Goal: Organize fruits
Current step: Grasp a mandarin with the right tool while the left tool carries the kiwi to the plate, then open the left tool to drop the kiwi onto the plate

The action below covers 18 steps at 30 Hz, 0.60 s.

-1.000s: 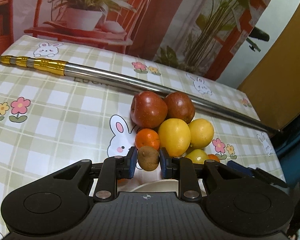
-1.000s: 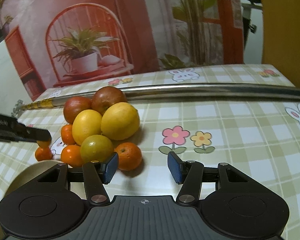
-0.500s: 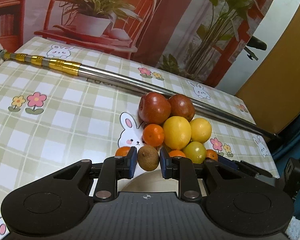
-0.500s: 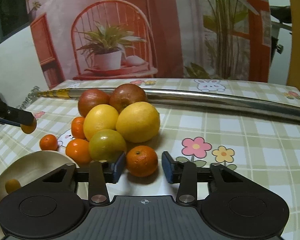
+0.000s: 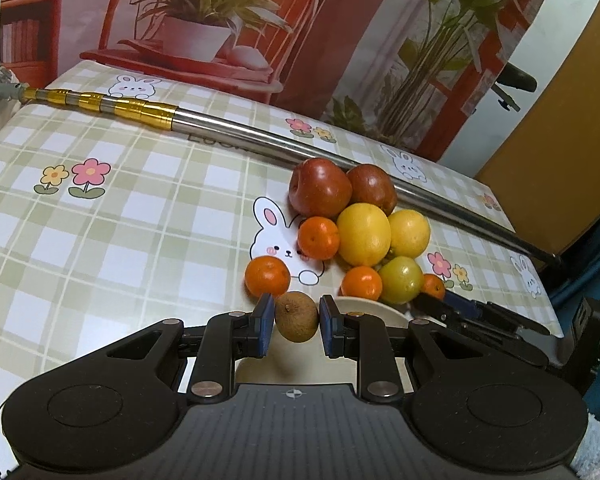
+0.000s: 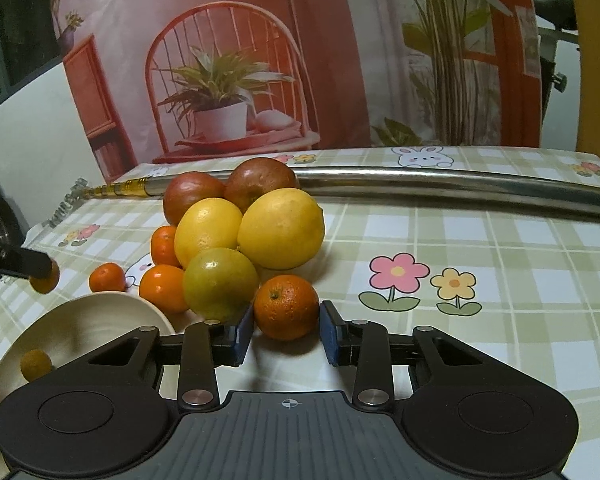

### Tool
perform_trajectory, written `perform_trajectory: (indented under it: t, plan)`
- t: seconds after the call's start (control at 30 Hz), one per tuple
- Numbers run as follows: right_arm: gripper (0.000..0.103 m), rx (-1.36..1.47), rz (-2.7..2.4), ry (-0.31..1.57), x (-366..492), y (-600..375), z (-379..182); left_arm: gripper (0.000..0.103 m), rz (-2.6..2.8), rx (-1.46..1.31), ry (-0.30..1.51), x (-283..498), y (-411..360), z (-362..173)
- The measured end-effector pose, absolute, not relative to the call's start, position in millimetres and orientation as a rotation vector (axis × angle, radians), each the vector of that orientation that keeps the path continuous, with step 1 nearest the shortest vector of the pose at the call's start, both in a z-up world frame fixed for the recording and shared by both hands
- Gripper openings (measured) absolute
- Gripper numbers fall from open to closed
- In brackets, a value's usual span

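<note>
My left gripper (image 5: pixel 294 322) is shut on a small brown kiwi (image 5: pixel 297 317) and holds it above the near rim of a cream bowl (image 5: pixel 370 308). The left gripper also shows at the left edge of the right wrist view (image 6: pixel 40 274). A pile of fruit lies beyond: two red apples (image 5: pixel 319 187), two yellow lemons (image 5: pixel 363 233), a green citrus (image 5: pixel 401 279) and several tangerines (image 5: pixel 267 275). My right gripper (image 6: pixel 286 330) is open, its pads either side of a tangerine (image 6: pixel 286 306) on the table. The bowl (image 6: pixel 84 320) holds a small yellow fruit (image 6: pixel 36 365).
A long steel pole with a gold end (image 5: pixel 260 140) lies across the far side of the checked tablecloth (image 5: pixel 120 220). A printed backdrop stands behind the table. The table's right edge drops off near an orange wall (image 5: pixel 560 160).
My left gripper has lifted and pulled back with the kiwi, over the bowl. My right gripper has moved forward and narrowed around the front tangerine.
</note>
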State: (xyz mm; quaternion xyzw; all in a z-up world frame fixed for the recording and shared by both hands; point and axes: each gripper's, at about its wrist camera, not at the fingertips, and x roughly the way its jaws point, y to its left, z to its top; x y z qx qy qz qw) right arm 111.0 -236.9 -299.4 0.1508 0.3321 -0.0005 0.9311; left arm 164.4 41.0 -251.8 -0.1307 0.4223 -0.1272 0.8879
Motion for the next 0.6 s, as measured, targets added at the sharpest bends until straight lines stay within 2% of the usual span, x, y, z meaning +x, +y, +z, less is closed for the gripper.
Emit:
perform_trajectory:
  t: [0.6]
  plan:
    - [0.033, 0.328, -0.002, 0.672, 109.5, -238.6, -300.0, 0.026, -0.278, -0.025, 0.878, 145.9, 8.2, -263.3]
